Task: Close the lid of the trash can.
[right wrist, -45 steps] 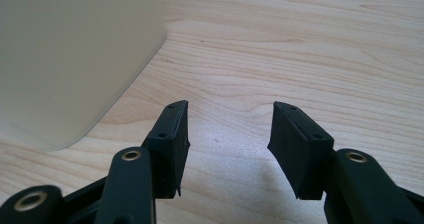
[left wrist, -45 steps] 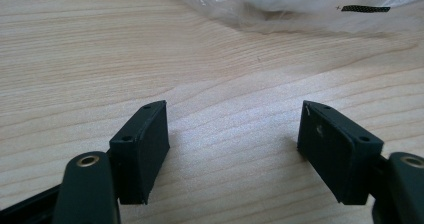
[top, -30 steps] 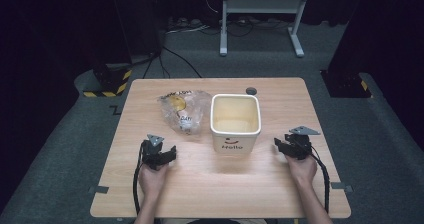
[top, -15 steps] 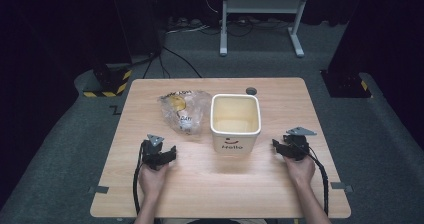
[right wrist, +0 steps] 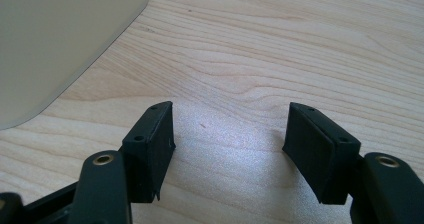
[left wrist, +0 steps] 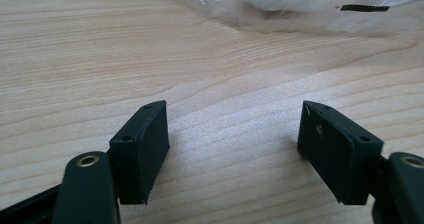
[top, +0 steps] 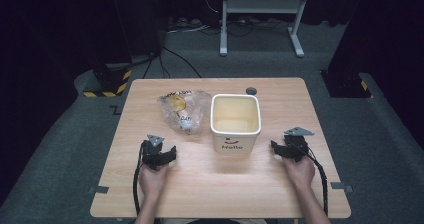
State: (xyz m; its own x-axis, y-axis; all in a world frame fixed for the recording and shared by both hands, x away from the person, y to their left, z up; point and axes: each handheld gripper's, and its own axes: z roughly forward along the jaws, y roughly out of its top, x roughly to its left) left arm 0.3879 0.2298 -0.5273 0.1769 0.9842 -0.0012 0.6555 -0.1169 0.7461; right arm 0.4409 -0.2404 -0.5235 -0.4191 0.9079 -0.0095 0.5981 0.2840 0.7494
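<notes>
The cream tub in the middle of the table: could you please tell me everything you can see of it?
The cream tub is a squarish container with rounded corners, looking like smooth plastic. It stands upright and open-topped on the wooden table, and nothing is visible inside it. Its near face carries dark print reading "Hello" under a curved mark. A crumpled clear plastic bag lies at its left, seemingly touching. Neither claw touches it.

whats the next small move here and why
Probably ease the left gripper forward to the clear plastic bag. Its jaws stand open and empty just short of the bag, which lies beside the empty cream bin. The right gripper, just opened, holds nothing.
</notes>
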